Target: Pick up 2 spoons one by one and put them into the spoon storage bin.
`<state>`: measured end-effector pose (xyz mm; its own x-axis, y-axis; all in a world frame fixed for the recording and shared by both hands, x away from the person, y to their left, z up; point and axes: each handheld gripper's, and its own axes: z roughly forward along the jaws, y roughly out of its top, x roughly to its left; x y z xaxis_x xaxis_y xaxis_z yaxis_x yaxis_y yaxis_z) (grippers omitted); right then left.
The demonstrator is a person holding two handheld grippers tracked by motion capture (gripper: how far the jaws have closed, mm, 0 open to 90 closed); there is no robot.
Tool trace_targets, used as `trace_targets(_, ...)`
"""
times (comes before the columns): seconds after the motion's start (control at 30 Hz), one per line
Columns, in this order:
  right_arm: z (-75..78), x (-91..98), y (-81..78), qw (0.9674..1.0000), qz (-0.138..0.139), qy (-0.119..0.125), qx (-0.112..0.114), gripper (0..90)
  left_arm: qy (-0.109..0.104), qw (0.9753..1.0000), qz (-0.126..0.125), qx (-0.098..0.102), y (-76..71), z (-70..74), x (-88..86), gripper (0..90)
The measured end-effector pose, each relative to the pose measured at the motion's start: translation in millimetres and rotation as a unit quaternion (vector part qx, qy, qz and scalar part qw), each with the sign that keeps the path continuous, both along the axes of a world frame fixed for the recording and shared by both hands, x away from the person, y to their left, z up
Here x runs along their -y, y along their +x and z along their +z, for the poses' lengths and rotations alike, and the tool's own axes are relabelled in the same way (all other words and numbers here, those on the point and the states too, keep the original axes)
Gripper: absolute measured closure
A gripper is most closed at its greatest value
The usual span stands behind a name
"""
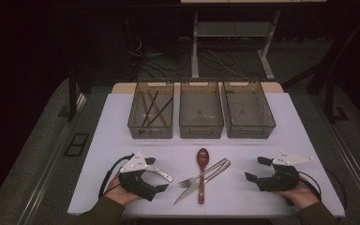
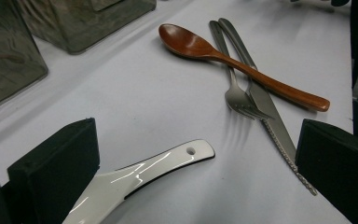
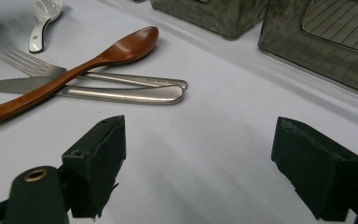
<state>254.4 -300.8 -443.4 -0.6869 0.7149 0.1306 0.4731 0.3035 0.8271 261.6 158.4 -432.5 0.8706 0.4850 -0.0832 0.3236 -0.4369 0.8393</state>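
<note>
A brown wooden spoon lies mid-table across a metal fork and a knife. My left gripper rests on the table left of them. Its jaws stand wide apart around a white ceramic spoon, which lies flat between them untouched. In the left gripper view the wooden spoon, fork and knife lie just beyond. My right gripper sits right of the cutlery, open with bare table between its jaws. The wooden spoon lies to its upper left.
Three translucent grey bins stand in a row at the back: the left bin holds several chopsticks, the middle bin and right bin look empty. The table's front edge runs just under both hands.
</note>
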Motion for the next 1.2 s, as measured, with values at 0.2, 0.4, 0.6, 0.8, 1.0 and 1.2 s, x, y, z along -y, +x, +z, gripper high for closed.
trace_targets(0.2, -0.1, -0.2, 1.1, 1.0000, 0.006, -0.001, -0.003, 17.8, 0.004, 0.9999, 0.013, 0.004, 5.0, 5.1, -5.9, 6.8)
trace_targets(0.4, 0.8, -0.8, 1.3, 1.0000, 0.003, 0.000, -0.002, 17.9, 0.018, 0.9993, 0.033, 0.006, 17.7, 8.4, -13.0, 21.9)
trace_targets(0.6, 0.4, -0.2, 1.7, 1.0000, 0.003, -0.001, -0.001, 17.9, 0.022, 0.9992, 0.034, -0.005, 33.0, 8.5, -18.6, 54.3)
trace_targets(0.8, 0.7, 0.1, 1.8, 1.0000, 0.001, -0.004, 0.001, 17.9, 0.052, 0.9973, -0.017, -0.049, 30.9, 2.1, -9.7, 81.3)
trace_targets(1.0, 1.2, 0.7, 1.4, 1.0000, 0.000, -0.004, 0.001, 17.9, 0.071, 0.9936, -0.058, -0.067, 26.2, -4.1, 0.8, 89.3)
trace_targets(1.2, 1.1, 0.5, 1.6, 1.0000, 0.000, -0.006, 0.001, 17.9, 0.083, 0.9907, -0.078, -0.075, 21.9, -10.5, 11.9, 89.2)
